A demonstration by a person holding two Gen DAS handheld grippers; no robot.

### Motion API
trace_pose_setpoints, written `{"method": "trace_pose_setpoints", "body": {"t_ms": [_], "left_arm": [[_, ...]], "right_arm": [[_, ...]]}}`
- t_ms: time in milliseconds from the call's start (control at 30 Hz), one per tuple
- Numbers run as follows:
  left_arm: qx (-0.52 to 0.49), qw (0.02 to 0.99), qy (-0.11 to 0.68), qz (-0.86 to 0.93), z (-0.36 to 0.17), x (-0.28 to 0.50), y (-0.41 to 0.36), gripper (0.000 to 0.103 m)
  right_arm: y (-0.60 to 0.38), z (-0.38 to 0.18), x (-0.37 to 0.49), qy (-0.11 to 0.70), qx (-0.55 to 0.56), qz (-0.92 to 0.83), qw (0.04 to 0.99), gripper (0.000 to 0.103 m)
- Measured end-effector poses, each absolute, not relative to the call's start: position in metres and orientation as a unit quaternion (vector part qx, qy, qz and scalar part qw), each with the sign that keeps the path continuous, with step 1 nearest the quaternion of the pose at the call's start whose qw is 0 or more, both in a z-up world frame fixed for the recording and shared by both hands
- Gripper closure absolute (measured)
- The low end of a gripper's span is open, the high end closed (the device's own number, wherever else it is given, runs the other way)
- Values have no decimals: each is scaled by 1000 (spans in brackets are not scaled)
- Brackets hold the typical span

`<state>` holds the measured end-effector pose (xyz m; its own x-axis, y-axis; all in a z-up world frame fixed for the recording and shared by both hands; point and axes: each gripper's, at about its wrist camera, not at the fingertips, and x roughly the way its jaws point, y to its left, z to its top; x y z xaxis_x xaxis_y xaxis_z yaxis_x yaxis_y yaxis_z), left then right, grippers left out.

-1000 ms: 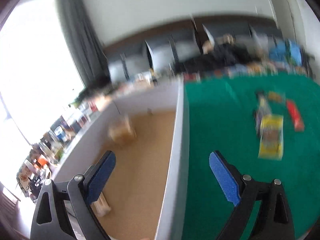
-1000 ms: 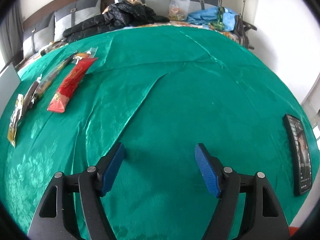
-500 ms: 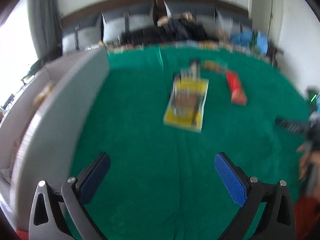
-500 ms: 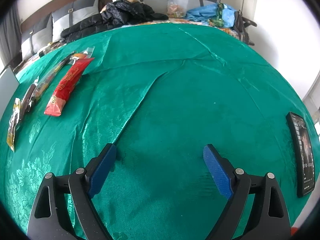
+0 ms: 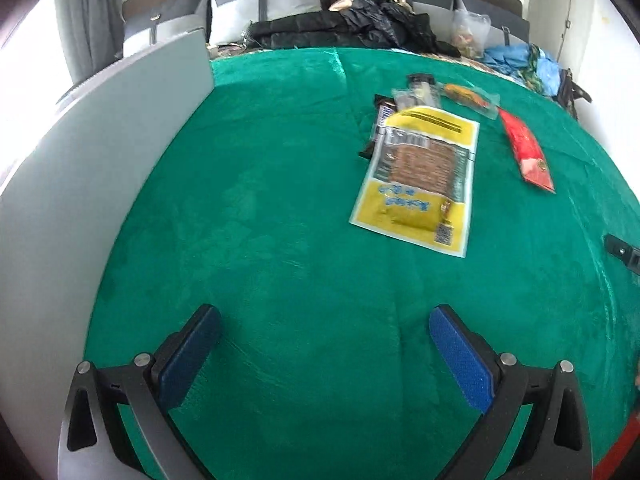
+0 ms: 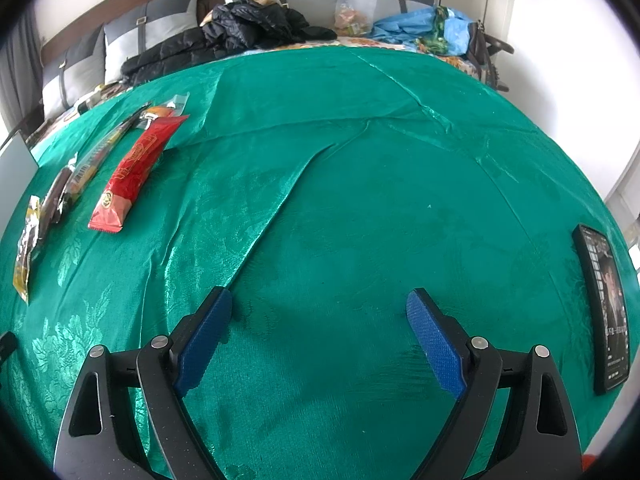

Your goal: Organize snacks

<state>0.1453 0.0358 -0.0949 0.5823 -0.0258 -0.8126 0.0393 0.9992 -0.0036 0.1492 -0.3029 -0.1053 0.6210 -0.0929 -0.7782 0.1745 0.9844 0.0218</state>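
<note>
Snacks lie on the green cloth (image 5: pixel 280 208). A yellow packet (image 5: pixel 416 176) lies flat with a dark chocolate bar (image 5: pixel 378 128) tucked under its left edge. Beyond it are a clear packet (image 5: pixel 418 90) and an orange sausage packet (image 5: pixel 468 96), with a red packet (image 5: pixel 526 148) to the right. My left gripper (image 5: pixel 324 314) hangs open over bare cloth, well short of the yellow packet. My right gripper (image 6: pixel 320 296) is open over bare cloth with nothing between its fingers. The red packet (image 6: pixel 134 174) and the yellow packet's edge (image 6: pixel 26 248) lie far to its left.
The tall grey wall of a box (image 5: pixel 100 152) runs along the left of the cloth. A black phone (image 6: pixel 604 308) lies near the right edge. Pillows, a black jacket (image 6: pixel 240 28) and blue bags crowd the far side. A dark piece of hardware (image 5: pixel 622 252) pokes in at the right.
The left gripper's view swung from the box's inside to the cloth and dropped lower, bringing the snacks closer. Both grippers' jaws spread wider. The right gripper stayed where it was.
</note>
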Motion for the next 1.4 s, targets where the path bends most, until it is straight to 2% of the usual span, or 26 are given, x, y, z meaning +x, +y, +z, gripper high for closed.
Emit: {"method": "trace_pose_setpoints", "body": {"t_ms": [1400], "left_arm": [[7, 895, 447, -17, -95, 144, 39, 0]], "right_arm": [[-302, -105, 149, 429, 47, -75, 899, 12]]}}
